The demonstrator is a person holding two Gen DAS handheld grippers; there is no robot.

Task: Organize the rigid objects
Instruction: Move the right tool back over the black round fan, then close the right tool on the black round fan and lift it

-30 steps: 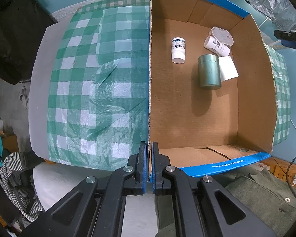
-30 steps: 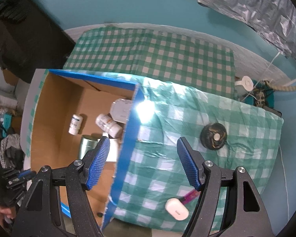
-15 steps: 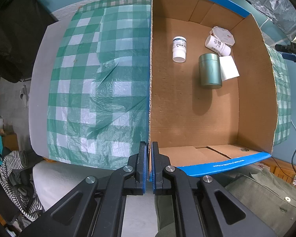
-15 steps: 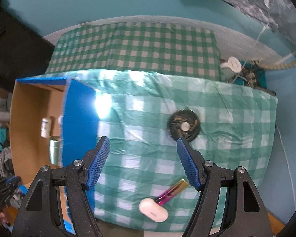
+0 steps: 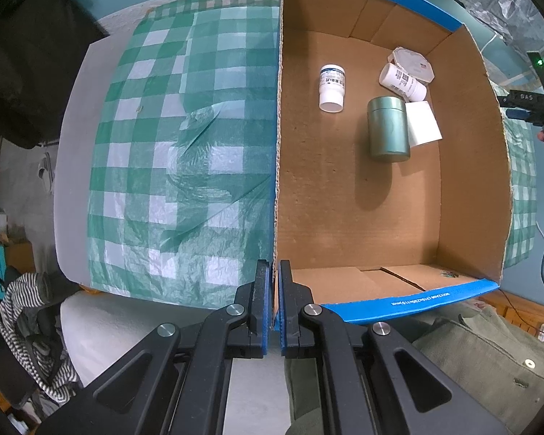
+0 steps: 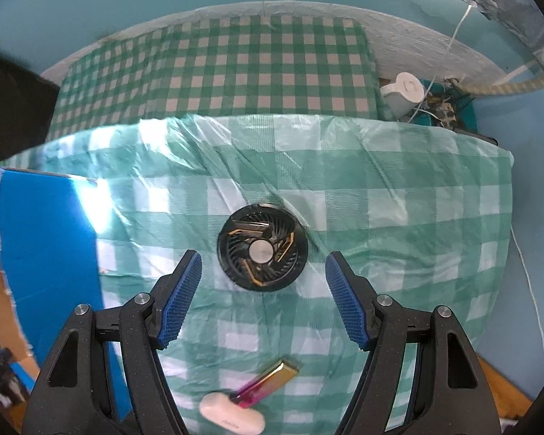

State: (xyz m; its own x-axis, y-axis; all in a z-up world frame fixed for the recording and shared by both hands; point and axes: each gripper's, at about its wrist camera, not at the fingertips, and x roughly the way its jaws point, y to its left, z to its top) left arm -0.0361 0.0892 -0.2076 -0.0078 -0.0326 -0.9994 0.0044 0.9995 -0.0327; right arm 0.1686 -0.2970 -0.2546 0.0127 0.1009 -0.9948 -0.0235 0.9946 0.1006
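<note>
**Left claw pinches the box wall; right claw spread over the fan**

Your left claw (image 5: 274,282) is pressed together on the near end of the cardboard box's (image 5: 468,166) left wall. Ahead of it and to its right, on the box floor, lie a white pill bottle (image 5: 332,87), a green canister (image 5: 388,128), a second white bottle (image 5: 402,82), a white lidded tub (image 5: 413,65) and a white card (image 5: 422,123), the last four clustered touching near the far right corner.

Your right claw (image 6: 263,290) is spread wide, holding nothing. The black round fan (image 6: 262,248) sits on the checked bench cover (image 6: 417,224) just ahead, between the fingertips' line. Behind the fingertips, nearer you, lie a pink-gold stick (image 6: 268,384) and a white oval case (image 6: 232,415), touching.
</note>
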